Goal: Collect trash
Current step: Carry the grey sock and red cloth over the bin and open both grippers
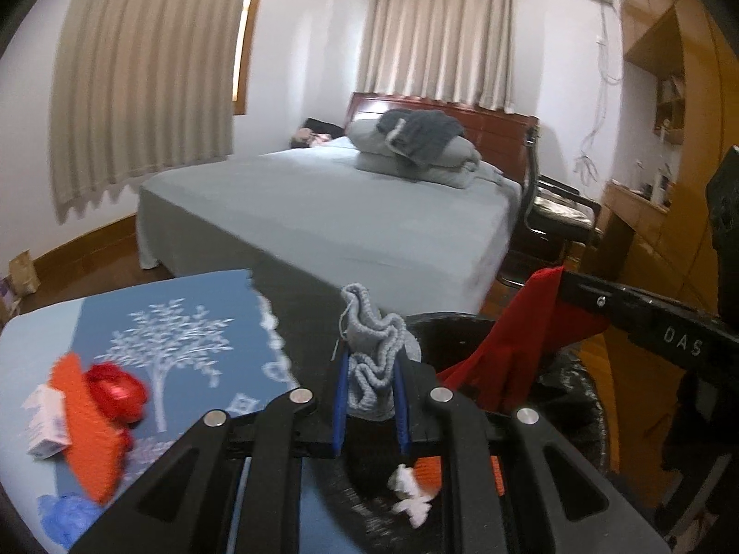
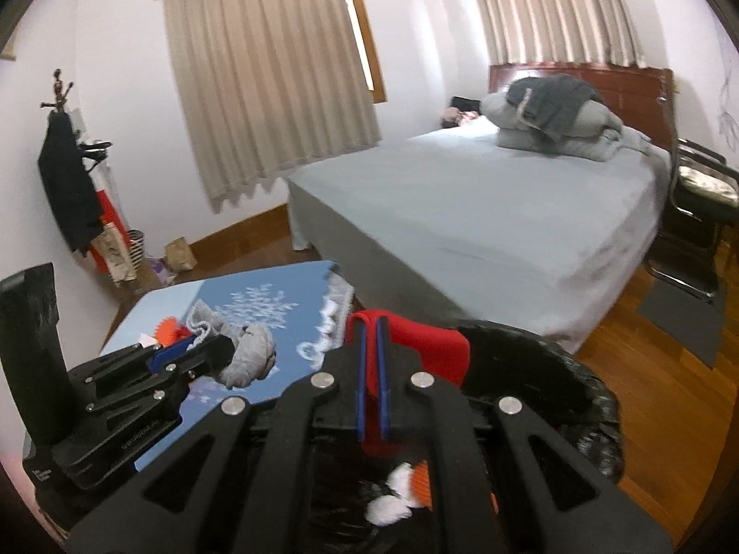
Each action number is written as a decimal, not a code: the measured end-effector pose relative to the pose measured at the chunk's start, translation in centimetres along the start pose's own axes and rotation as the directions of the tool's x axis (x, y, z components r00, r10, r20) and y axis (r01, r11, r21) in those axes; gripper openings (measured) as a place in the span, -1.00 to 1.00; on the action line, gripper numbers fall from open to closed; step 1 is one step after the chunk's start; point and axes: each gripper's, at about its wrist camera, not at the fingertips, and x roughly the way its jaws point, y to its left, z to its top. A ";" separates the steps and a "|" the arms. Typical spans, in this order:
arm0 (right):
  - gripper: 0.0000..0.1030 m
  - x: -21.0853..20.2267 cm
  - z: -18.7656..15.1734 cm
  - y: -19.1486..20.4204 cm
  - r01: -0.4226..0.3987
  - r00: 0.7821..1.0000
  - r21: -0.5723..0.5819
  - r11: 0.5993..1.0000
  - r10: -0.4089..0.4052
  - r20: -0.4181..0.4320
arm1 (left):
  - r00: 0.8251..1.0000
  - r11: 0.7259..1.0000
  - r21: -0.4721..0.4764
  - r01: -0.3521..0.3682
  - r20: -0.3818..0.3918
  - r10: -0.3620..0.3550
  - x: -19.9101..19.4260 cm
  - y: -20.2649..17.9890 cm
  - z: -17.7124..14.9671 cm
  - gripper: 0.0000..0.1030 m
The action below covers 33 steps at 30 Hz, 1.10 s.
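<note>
Left claw (image 1: 369,397) clamped on crumpled grey knit cloth (image 1: 376,360); right claw (image 2: 373,369) pinched tight on red cloth (image 2: 415,346). Just beyond and right of both, black-lined trash bin (image 2: 577,378). Left of left claw, on blue bench (image 1: 184,304): orange cloth (image 1: 87,424), red wrapper (image 1: 118,390), white box (image 1: 44,420). Farther ahead, bed (image 1: 323,212).

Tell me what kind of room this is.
A bedroom in a home, most likely: a wide bed with a light grey sheet, a stack of folded grey bedding against its dark wooden headboard, and beige pleated curtains over the windows.
</note>
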 end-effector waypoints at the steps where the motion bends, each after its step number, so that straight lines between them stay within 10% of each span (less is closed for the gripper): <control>1: -0.93 0.0 -0.3 -0.8 0.013 1.000 0.007 1.000 -0.013 -0.005 | 1.000 1.000 0.006 0.008 -0.002 -0.008 0.3 -0.4 0.0 -0.67; 14: -0.82 1.3 -3.9 -6.6 0.127 0.987 0.062 0.990 -0.120 -0.104 | 0.991 0.993 0.054 0.106 -0.089 -0.101 5.1 -4.9 -0.7 -0.49; 18: 0.03 1.5 -4.9 -7.4 0.173 0.978 0.079 0.982 -0.161 -0.135 | 0.992 0.993 0.053 0.101 -0.087 -0.096 4.9 -4.7 -0.7 0.15; 26: 0.73 0.3 -5.0 -7.0 0.211 0.974 0.087 0.974 -0.201 -0.103 | 0.997 0.999 0.039 0.031 -0.066 -0.028 3.0 -2.5 -0.6 0.45; 33: 0.86 -0.3 -3.7 -4.9 0.176 0.984 0.083 0.981 -0.173 -0.050 | 0.998 0.998 0.010 -0.060 -0.027 0.060 0.0 0.5 0.0 0.70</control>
